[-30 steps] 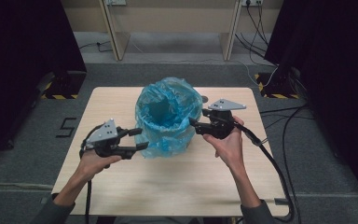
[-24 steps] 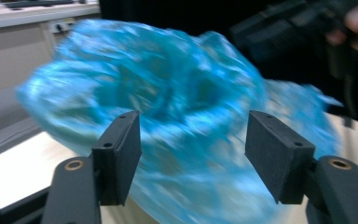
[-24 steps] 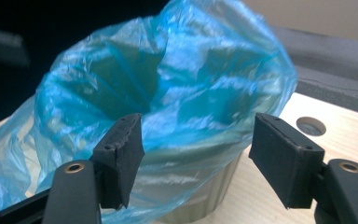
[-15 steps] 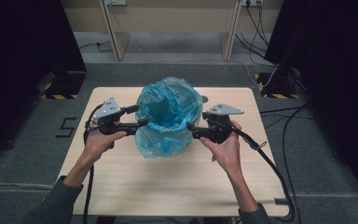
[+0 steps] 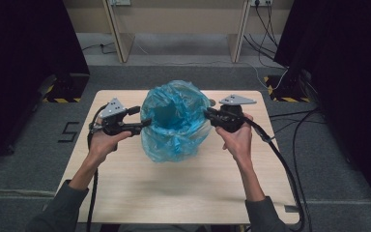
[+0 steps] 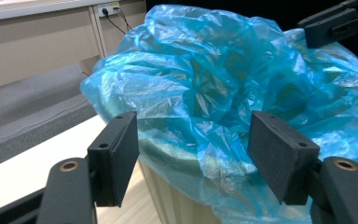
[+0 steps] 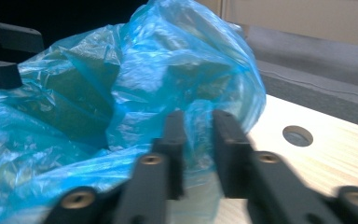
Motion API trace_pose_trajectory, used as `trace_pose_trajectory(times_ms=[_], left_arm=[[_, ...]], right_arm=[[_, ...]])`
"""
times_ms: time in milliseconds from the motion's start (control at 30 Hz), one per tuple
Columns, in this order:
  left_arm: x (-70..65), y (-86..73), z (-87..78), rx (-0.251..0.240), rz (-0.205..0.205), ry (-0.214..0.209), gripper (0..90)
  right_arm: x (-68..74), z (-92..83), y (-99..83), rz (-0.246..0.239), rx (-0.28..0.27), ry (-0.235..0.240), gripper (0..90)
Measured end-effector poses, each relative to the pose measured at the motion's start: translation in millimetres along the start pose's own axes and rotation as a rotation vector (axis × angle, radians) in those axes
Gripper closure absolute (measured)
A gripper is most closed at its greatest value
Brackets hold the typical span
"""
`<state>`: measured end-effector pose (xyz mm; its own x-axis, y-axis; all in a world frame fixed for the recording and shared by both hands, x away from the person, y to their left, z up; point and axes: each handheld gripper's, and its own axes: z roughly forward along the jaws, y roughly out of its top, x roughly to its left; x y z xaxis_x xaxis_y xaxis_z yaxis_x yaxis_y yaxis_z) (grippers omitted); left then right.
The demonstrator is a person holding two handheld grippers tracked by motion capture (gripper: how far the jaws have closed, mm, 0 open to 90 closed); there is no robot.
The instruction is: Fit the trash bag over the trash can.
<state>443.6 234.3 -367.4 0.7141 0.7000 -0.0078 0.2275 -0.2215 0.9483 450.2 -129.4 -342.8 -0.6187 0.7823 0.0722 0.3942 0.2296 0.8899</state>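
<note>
A crumpled blue plastic bag (image 5: 174,121) lines a pale container (image 6: 168,200) in the middle of the wooden table (image 5: 174,193); its mouth gapes upward. My left gripper (image 5: 142,117) is open at the bag's left side. In the left gripper view its jaws (image 6: 193,154) stand wide, with the bag (image 6: 205,93) bulging just ahead of them. My right gripper (image 5: 206,113) is at the bag's right rim. Its jaws (image 7: 198,135) have just been closing and pinch a fold of the blue film (image 7: 121,93).
A round hole (image 7: 297,135) sits in the tabletop behind the right gripper. Cables (image 5: 290,174) trail from both grippers over the table's edges to the grey floor. A desk frame (image 5: 174,29) stands beyond the far edge, with dark curtains on both sides.
The left hand has moved away from the person, up to the bag's left rim. The right gripper's jaws have narrowed onto the bag's right rim.
</note>
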Motion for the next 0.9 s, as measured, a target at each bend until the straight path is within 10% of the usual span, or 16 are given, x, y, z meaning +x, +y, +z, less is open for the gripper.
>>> trace_pose_trajectory(times_ms=[400, 500, 733, 900], left_arm=[[4.7, -4.9, -5.3, -0.029, -0.037, -0.014, 36.2], [7.2, -6.2, -7.9, -0.035, -0.053, -0.028, 36.1], [13.8, -5.2, -15.9, -0.049, -0.076, -0.016, 32.7], [18.9, 4.9, -18.1, -0.062, -0.082, -0.004, 31.1]], right_arm=[[-27.7, 31.5, -37.4, 0.002, 0.081, 0.006, 90.0], [-30.0, 38.8, -41.9, 0.018, 0.095, 0.017, 80.6], [-26.4, -5.3, -19.7, 0.028, -0.008, -0.112, 47.8], [-7.1, -24.4, 0.6, 0.024, -0.085, -0.071, 43.4]])
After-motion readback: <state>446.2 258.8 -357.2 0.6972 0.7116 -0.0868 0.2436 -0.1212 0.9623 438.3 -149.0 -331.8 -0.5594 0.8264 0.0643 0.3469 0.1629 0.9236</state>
